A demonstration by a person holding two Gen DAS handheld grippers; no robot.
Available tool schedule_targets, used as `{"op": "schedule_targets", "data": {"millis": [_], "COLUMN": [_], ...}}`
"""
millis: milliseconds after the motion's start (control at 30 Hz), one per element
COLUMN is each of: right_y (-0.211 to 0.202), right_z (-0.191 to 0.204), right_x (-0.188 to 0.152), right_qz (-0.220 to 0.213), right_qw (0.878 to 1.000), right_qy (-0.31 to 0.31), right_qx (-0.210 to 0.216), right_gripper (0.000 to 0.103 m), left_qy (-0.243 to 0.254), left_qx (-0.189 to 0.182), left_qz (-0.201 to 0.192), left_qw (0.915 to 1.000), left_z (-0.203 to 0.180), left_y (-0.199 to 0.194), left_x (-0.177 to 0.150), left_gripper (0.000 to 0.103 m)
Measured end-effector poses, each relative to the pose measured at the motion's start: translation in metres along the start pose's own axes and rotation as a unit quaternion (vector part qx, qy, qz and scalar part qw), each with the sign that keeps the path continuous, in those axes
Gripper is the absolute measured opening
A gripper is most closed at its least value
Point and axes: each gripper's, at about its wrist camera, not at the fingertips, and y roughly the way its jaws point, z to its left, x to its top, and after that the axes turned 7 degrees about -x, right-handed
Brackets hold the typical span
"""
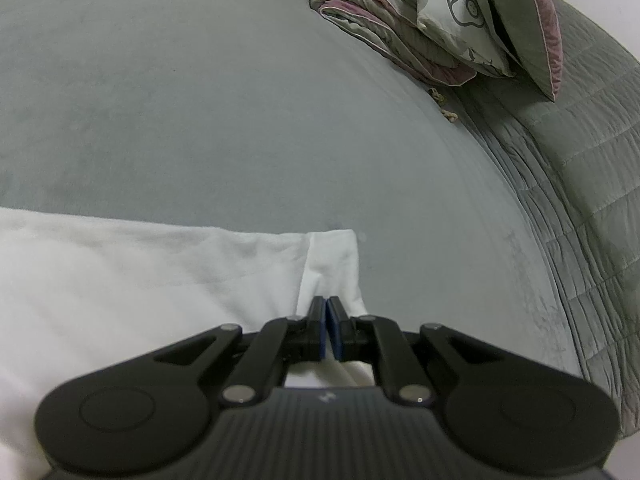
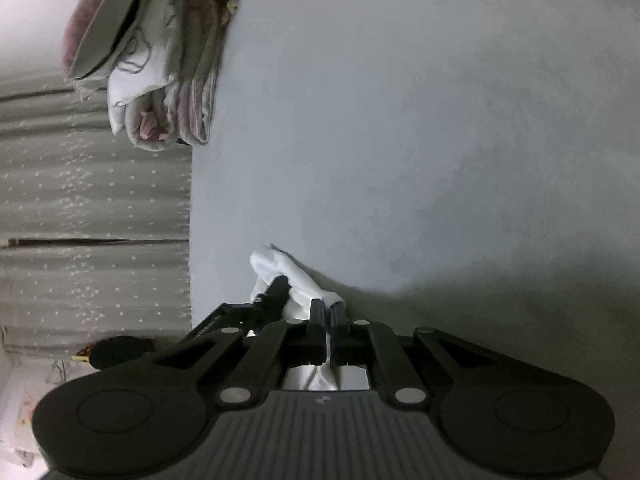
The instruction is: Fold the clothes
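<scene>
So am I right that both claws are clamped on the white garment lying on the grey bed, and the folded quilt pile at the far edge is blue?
Not quite: the quilt pile is grey-green with dusty pink trim, not blue, as the left wrist view shows. The rest holds: the left claw and right claw are both clamped on the white garment on the grey bed.

The white garment (image 1: 120,280) was smooth, matt cloth with soft creases. The bed (image 1: 200,100) wore a pale grey sheet, matt and faintly napped. Beside it lay a quilted grey-green blanket (image 1: 592,200), stitched in ridges, and bundled bedding (image 1: 440,20) of soft printed cloth. The left gripper (image 1: 327,308) was matt black plastic with bright metal pins and blue-padded fingers (image 1: 320,328).
</scene>
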Motion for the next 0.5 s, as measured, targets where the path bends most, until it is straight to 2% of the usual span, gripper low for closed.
{"op": "schedule_targets", "data": {"millis": [167, 233, 300, 367, 467, 500], "right_y": [0.003, -0.007, -0.011, -0.005, 0.0, 0.0], "right_z": [-0.011, -0.007, -0.001, -0.006, -0.011, -0.009], "right_x": [-0.002, -0.002, -0.001, 0.004, 0.008, 0.008], "right_qz": [0.012, 0.004, -0.011, -0.005, 0.011, 0.014], "right_qw": [0.999, 0.999, 1.0, 1.0, 1.0, 1.0], "right_qy": [0.033, 0.022, -0.002, 0.003, -0.002, -0.01], "right_qx": [0.016, 0.024, 0.012, 0.002, 0.013, 0.016], "right_gripper": [0.005, 0.004, 0.004, 0.004, 0.004, 0.008], "left_qy": [0.001, -0.001, -0.004, -0.002, -0.001, -0.003], "left_qx": [0.0, -0.002, -0.002, 0.0, 0.0, -0.001], "left_qz": [0.0, -0.001, -0.002, -0.004, -0.003, -0.003], "left_qw": [1.0, 1.0, 1.0, 1.0, 1.0, 1.0], "left_z": [0.0, 0.001, 0.001, 0.0, 0.0, 0.0], "left_y": [0.0, 0.0, 0.001, 0.001, 0.0, 0.0], "left_x": [0.001, 0.002, 0.001, 0.001, 0.001, 0.001], "left_gripper": [0.006, 0.006, 0.006, 0.006, 0.006, 0.006]}}
